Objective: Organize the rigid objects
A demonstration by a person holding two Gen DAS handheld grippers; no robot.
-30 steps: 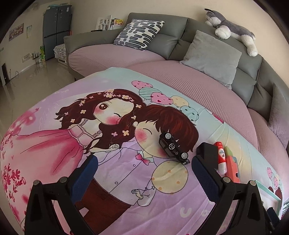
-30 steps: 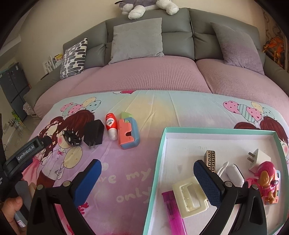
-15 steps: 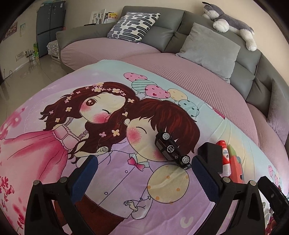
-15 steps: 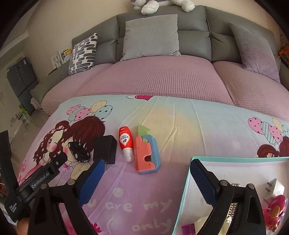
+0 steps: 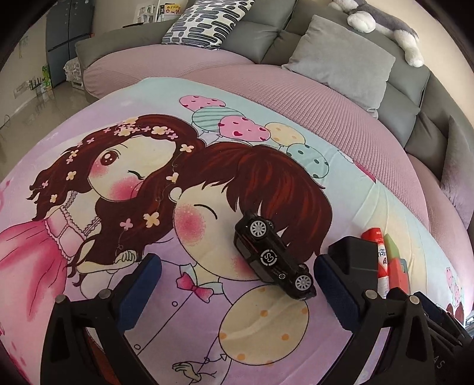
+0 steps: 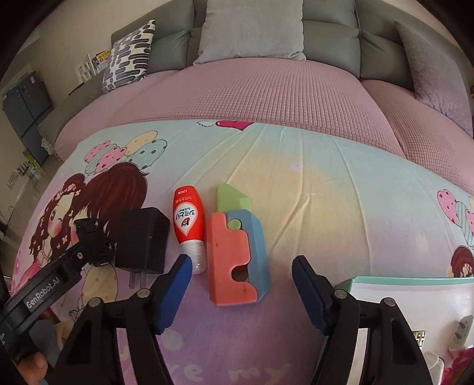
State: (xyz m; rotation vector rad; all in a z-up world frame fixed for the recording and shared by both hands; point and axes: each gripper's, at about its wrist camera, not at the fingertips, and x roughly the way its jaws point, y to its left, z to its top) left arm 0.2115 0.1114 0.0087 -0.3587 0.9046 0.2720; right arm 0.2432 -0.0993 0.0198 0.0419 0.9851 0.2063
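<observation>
A black toy car (image 5: 274, 257) lies on the cartoon blanket, just ahead of my open, empty left gripper (image 5: 237, 284), nearer its right finger. Right of it lie a black charger (image 5: 354, 256), a red bottle (image 5: 380, 260) and a coloured block toy. In the right wrist view my open, empty right gripper (image 6: 241, 291) hovers over the near end of the red, blue and green block toy (image 6: 238, 248). The red bottle (image 6: 189, 226) and black charger (image 6: 141, 241) lie to its left. The left gripper covers most of the car there.
A teal-rimmed white tray (image 6: 394, 281) sits at the right with a white plug (image 6: 460, 334) and other small items. Behind the blanket is a pink-covered grey sofa with cushions (image 6: 251, 29) and a plush dog (image 5: 382, 26).
Both grippers have moved forward and lower toward the row of objects. The right one swung left off the tray and now stands over the block toy. Both stay open.
</observation>
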